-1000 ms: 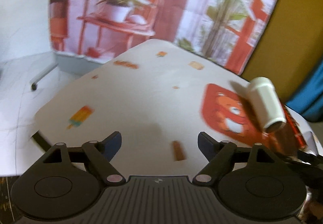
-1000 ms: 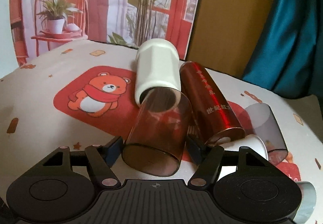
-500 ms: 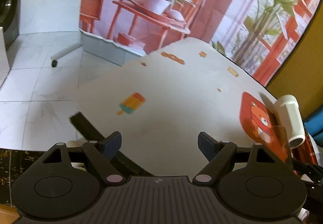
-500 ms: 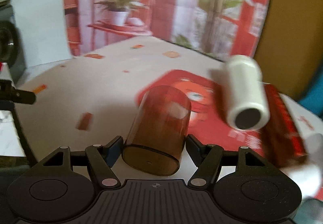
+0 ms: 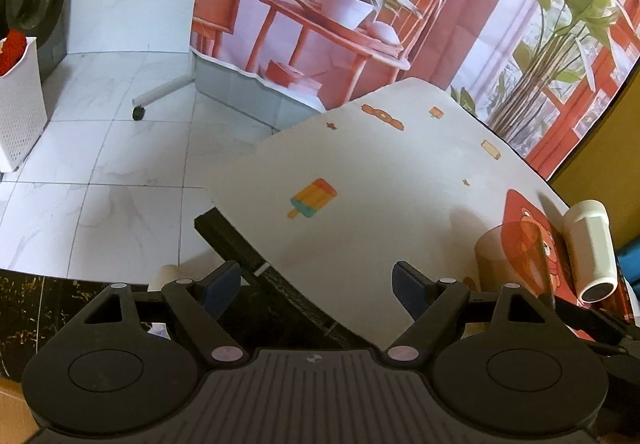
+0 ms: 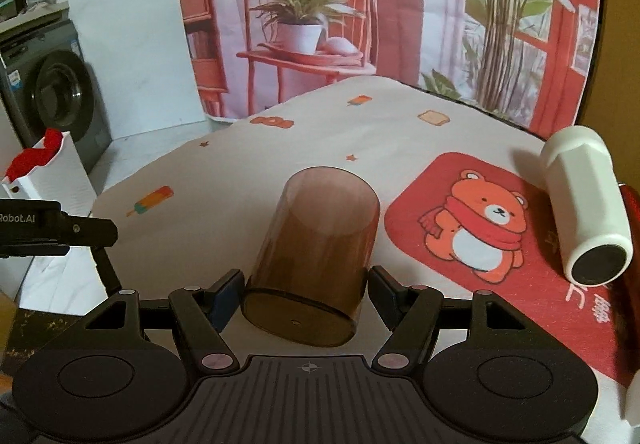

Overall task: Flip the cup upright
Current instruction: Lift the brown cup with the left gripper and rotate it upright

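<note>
My right gripper (image 6: 304,294) is shut on a translucent brown cup (image 6: 316,248). The cup's closed base points toward the camera and its open mouth points away, tilted over the white tablecloth (image 6: 240,179). The same cup shows at the right in the left wrist view (image 5: 516,260), held above the table. My left gripper (image 5: 316,278) is open and empty, at the table's near left edge, well left of the cup.
A white cup (image 6: 584,203) lies on its side on the red bear mat (image 6: 476,228), also in the left wrist view (image 5: 592,248). A dark red cylinder (image 6: 632,228) lies at the right edge. A white laundry basket (image 5: 16,103) stands on the tiled floor.
My right gripper has carried the brown cup left, away from the white and red cups, and turned its base toward the camera. My left gripper has swung left toward the table edge.
</note>
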The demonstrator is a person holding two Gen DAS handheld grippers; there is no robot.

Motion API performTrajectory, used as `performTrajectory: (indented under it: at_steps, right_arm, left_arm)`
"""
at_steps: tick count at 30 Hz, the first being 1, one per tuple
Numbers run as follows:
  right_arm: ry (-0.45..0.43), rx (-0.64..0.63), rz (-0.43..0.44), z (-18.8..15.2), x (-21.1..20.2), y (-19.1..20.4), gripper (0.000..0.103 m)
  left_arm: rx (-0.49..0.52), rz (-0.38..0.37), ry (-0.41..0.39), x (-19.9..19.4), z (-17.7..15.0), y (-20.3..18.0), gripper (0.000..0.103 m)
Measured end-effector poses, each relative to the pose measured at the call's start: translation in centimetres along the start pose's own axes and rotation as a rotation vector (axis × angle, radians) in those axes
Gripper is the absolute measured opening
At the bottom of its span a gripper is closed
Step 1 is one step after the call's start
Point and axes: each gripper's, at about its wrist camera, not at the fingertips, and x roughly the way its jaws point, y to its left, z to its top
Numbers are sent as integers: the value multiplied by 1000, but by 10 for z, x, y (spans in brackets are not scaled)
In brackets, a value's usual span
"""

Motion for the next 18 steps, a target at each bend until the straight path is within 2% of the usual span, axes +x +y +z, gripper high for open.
performTrajectory:
  at_steps: [6, 9, 12, 18]
  right_arm:
    - [-59, -3, -13, -7, -38, -14, 83]
    - [-70, 61, -11, -18, -63, -32, 100]
    - [-89, 106, -37, -35, -89, -52, 101]
    - [-100, 231, -91, -70, -121, -94, 102]
  left_arm:
    - [22, -10, 13, -1, 1, -17, 89]
    - [41, -40, 12, -3, 3, -37, 90]
    - [70, -74, 22, 5, 7, -62, 91]
    - [135, -80, 68, 33, 17, -117, 91]
